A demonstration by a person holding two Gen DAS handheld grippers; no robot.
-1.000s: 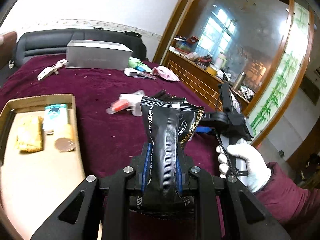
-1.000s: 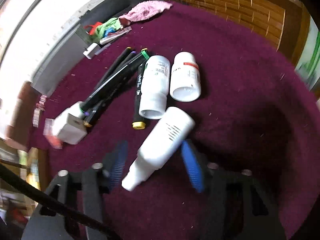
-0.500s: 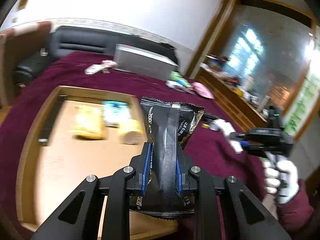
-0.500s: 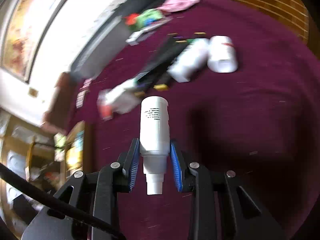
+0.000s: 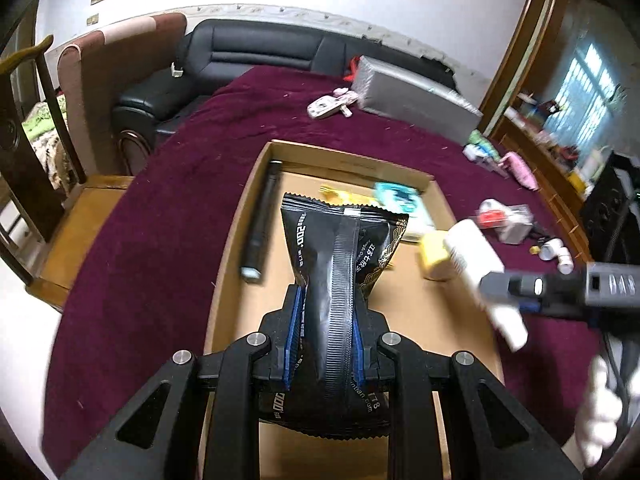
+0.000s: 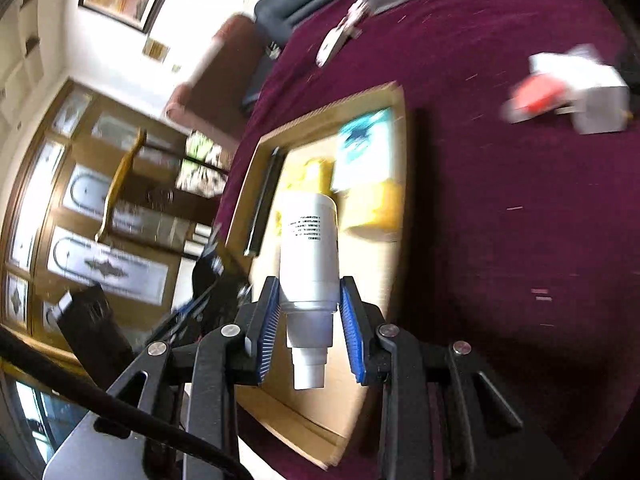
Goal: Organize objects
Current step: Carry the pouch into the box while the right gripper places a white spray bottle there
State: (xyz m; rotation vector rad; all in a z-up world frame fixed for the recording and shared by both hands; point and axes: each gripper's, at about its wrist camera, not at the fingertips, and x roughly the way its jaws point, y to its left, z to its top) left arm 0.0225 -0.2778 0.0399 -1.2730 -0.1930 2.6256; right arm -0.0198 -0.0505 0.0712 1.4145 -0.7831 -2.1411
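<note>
A black snack bag (image 5: 340,264) stands upright in my left gripper (image 5: 326,340), which is shut on its lower half above the cardboard tray (image 5: 236,216). My right gripper (image 6: 308,320) is shut on the neck of a white spray bottle (image 6: 307,248), held over the same tray (image 6: 396,184). In the left wrist view that bottle (image 5: 476,264) and the right gripper (image 5: 508,292) hang over the tray's right edge. In the tray lie a black marker (image 5: 262,224), a yellow packet (image 6: 314,172), a teal box (image 6: 366,148) and a yellow cylinder (image 5: 434,254).
A maroon cloth (image 5: 160,208) covers the table. A grey box (image 5: 412,96) and a small pink-white gadget (image 5: 330,106) lie at the back. A white-and-red packet (image 6: 568,92) lies right of the tray. A black sofa (image 5: 248,52) and a wooden chair (image 5: 24,128) stand beyond the table.
My right gripper closed on the white spray bottle, lifted it from the cloth and carried it left over the tray. My left gripper swung left with the black bag until it hung over the tray.
</note>
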